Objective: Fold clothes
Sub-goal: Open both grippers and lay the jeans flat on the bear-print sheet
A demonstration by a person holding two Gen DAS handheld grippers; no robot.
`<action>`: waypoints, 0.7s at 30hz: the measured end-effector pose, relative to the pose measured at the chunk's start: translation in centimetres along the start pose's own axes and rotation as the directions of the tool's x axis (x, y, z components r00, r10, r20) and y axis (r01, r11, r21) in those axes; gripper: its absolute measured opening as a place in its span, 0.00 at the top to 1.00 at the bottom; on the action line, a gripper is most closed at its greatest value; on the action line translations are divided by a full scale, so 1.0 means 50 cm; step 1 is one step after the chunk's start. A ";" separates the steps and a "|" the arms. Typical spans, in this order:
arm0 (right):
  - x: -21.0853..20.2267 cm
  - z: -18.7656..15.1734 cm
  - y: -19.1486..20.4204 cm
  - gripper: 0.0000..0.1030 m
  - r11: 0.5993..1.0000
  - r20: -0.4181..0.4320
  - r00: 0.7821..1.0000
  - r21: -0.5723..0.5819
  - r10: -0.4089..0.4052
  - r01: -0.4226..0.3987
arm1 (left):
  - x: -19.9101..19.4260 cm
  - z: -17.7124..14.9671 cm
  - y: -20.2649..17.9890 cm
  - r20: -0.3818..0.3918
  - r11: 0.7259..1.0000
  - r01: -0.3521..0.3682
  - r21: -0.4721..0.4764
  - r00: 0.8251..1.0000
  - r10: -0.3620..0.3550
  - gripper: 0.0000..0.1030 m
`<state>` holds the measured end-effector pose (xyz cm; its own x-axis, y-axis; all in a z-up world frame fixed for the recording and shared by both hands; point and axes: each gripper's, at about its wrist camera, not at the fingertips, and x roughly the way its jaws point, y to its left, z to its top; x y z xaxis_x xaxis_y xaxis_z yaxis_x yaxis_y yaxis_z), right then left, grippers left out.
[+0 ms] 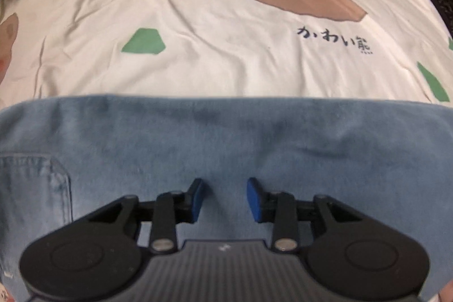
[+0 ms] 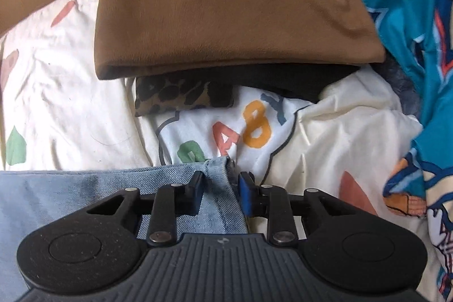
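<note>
Lying flat across the printed bed sheet, the denim garment stretches from side to side under both grippers, its far folded edge running straight across the left wrist view. The left gripper points steeply down over the middle of that denim panel, its blue pads standing apart with bare cloth showing between them and nothing pinched; a stitched pocket sits off to its left. The right gripper is at the garment's end instead: in its own view the denim garment comes in from the left and ends in a bunched corner that lies between the narrowed pads, though whether both pads actually press on it I cannot tell. Beyond that corner lie a white lettered garment, a folded brown garment and a teal printed cloth. By my judgement the right hand is the one placed on an edge worth lifting, so any next fold would carry that corner along the garment's long axis, toward the left gripper's side.
</note>
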<state>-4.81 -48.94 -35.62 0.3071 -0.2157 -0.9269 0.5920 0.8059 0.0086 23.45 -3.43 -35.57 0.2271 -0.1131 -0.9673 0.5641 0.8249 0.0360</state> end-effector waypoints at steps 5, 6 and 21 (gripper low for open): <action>0.017 0.012 0.000 0.69 0.999 -0.016 1.000 0.046 -0.001 0.002 | 0.011 0.029 0.004 0.005 0.999 -0.007 -0.040 1.000 0.007 0.62; 0.017 0.014 -0.002 0.68 0.998 -0.022 1.000 0.060 -0.001 0.003 | 0.011 0.032 0.003 0.008 0.999 -0.013 -0.047 1.000 0.014 0.62; -0.112 0.030 0.041 0.66 0.993 0.110 0.991 -0.096 0.073 -0.063 | -0.055 -0.005 -0.098 0.059 0.996 0.071 0.058 0.996 -0.074 0.74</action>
<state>-4.20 -46.93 -29.86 0.4301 -0.2155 -0.8767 0.4975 0.8669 0.0311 19.86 -7.01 -33.16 0.2307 -0.2063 -0.9509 0.6241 0.7811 -0.0180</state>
